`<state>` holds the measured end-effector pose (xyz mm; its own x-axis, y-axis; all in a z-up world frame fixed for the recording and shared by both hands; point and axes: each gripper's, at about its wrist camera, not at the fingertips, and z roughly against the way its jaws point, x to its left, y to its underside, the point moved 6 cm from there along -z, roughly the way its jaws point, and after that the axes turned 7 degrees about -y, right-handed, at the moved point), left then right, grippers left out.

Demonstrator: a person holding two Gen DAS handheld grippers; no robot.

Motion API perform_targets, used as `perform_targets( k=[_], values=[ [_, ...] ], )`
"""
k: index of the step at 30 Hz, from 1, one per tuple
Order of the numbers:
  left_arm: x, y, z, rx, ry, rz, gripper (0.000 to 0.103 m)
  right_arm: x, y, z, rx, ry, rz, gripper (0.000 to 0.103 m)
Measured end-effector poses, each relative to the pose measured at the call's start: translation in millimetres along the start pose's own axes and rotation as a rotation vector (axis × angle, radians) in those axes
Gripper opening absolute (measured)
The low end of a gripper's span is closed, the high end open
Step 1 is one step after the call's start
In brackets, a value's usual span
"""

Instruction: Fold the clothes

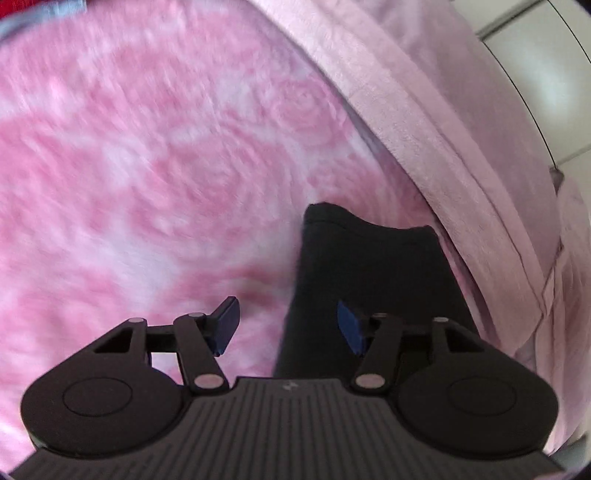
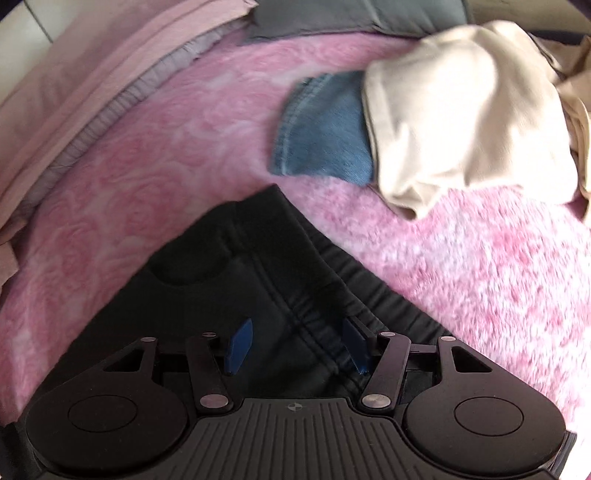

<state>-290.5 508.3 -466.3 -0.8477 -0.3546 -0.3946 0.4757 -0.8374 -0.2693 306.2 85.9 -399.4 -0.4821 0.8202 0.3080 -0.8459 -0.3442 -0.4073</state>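
A black garment lies on a pink rose-patterned blanket (image 1: 129, 184). In the left wrist view one narrow end of it (image 1: 373, 266) reaches away from me, under the right half of my left gripper (image 1: 288, 325), which is open and empty just above it. In the right wrist view the black garment (image 2: 229, 280) shows an elastic waistband and seams. My right gripper (image 2: 297, 345) is open, its blue pads (image 2: 240, 345) either side of the gathered waistband, close above the cloth.
A blue denim piece (image 2: 325, 129) and a cream garment (image 2: 461, 110) lie beyond the black one. A grey folded item (image 2: 351, 14) lies at the far edge. A pale pink sheet edge (image 1: 424, 122) borders the blanket, with a white floor or wall (image 1: 546, 74) past it.
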Motion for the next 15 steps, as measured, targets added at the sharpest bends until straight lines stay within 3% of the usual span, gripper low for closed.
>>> perform_targets(
  k=[1, 2, 3, 4, 5, 9, 11, 12, 15],
  values=[
    [-6, -1, -8, -0.007, -0.014, -0.004, 0.055, -2, 1, -1, 0.001, 0.009, -0.002, 0.058],
    [-12, 0, -9, -0.029, -0.037, -0.021, 0.048, -4, 3, -2, 0.002, 0.018, -0.004, 0.058],
    [-19, 0, -7, -0.054, -0.047, -0.055, 0.030, -6, 4, -3, 0.004, 0.027, -0.006, 0.058],
    [-27, 0, -3, -0.063, -0.009, -0.119, 0.006, -7, 5, -4, 0.005, 0.036, -0.009, 0.058],
    [-30, -1, 5, -0.089, -0.021, -0.163, 0.001, -8, 6, -5, 0.005, 0.040, -0.006, 0.058],
    [-11, -15, 80, -0.354, -0.131, -0.235, 0.002, -6, 3, -2, -0.001, 0.018, 0.000, 0.058],
    [18, -23, 107, -0.422, -0.215, -0.259, 0.009, -7, 3, 0, -0.006, 0.006, 0.002, 0.058],
    [30, -23, 108, -0.415, -0.264, -0.289, 0.012, -7, 3, 1, -0.007, 0.000, 0.005, 0.058],
    [73, -12, 87, -0.347, -0.538, -0.400, 0.011, -6, 6, -1, 0.009, -0.029, 0.030, 0.058]
  ],
)
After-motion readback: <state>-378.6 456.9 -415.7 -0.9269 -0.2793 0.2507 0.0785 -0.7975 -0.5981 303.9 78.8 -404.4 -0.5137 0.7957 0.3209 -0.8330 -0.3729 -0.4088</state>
